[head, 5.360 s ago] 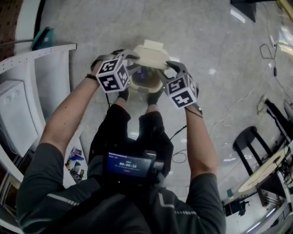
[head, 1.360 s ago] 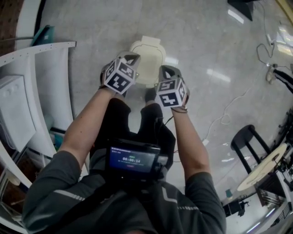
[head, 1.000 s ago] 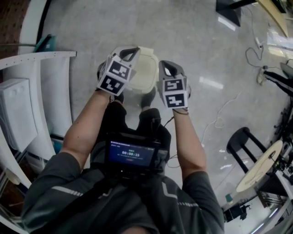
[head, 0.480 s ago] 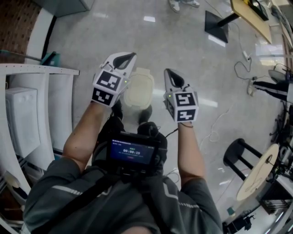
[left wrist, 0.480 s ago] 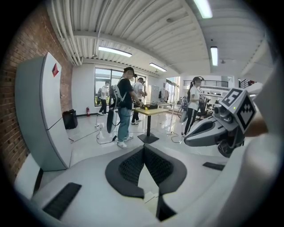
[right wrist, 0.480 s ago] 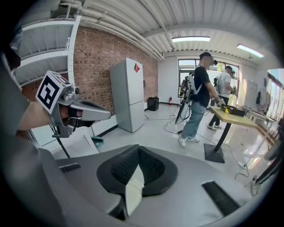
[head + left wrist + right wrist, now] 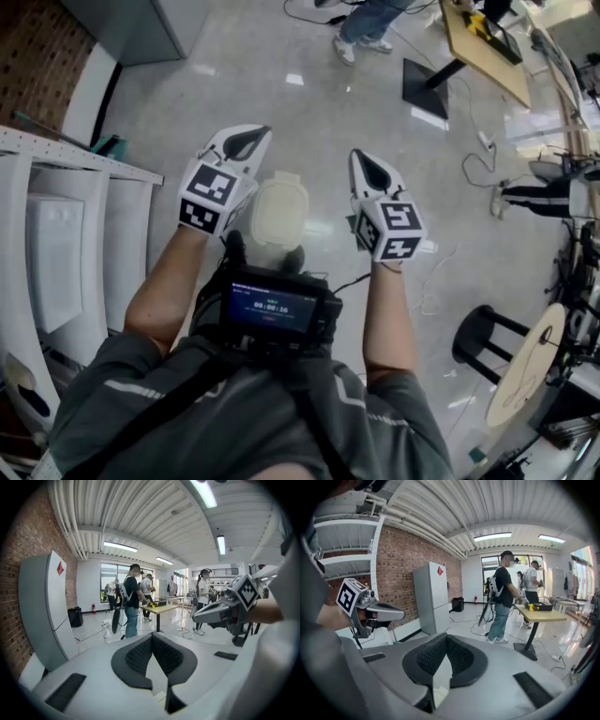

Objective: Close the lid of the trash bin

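The cream trash bin (image 7: 278, 212) stands on the floor by the person's feet, its lid lying flat and closed. My left gripper (image 7: 249, 141) hovers high over the bin's left side, jaws together with nothing between them. My right gripper (image 7: 369, 166) hangs at a similar height to the bin's right, also shut and empty. In the left gripper view the black pads (image 7: 140, 654) meet, and the right gripper (image 7: 220, 611) shows beyond. In the right gripper view the pads (image 7: 460, 656) touch too, with the left gripper (image 7: 377, 612) off to the side. Neither gripper view shows the bin.
White shelving (image 7: 56, 234) stands close on the left. A grey cabinet (image 7: 431, 603) is by the brick wall. People stand near a wooden table (image 7: 541, 613). A black stool (image 7: 483, 337), a round wooden board (image 7: 530, 375) and floor cables (image 7: 450, 258) lie to the right.
The lid, held up at first, now lies closed. Both shut grippers have since risen well above the bin, and the head view has tilted up toward the room.
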Motion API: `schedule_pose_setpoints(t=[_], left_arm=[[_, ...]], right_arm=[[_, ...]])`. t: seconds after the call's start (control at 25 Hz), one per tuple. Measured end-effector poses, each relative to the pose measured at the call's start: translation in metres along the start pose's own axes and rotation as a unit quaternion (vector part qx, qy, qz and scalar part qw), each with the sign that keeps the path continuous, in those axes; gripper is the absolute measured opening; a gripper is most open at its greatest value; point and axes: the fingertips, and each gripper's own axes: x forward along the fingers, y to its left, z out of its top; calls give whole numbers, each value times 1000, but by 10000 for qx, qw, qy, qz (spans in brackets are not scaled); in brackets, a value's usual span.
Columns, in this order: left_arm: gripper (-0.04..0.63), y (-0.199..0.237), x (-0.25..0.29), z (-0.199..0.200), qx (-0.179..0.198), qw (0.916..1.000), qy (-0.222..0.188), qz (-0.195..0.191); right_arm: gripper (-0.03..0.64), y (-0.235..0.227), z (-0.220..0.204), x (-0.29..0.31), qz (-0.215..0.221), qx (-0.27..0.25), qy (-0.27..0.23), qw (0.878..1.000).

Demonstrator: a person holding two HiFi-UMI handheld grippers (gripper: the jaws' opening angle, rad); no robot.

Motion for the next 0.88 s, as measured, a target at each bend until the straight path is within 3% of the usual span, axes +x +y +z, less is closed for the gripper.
schedule_pose_setpoints(t=[0.44, 0.88], left_arm=[[6, 0, -15, 58, 136, 9982, -588, -72], [6, 6, -57, 129, -91, 9927, -1195, -137]], right_arm=[[11, -30, 70, -23, -42, -783, -291, 9965], [11, 1, 154, -65, 551, -596, -991, 9918]])
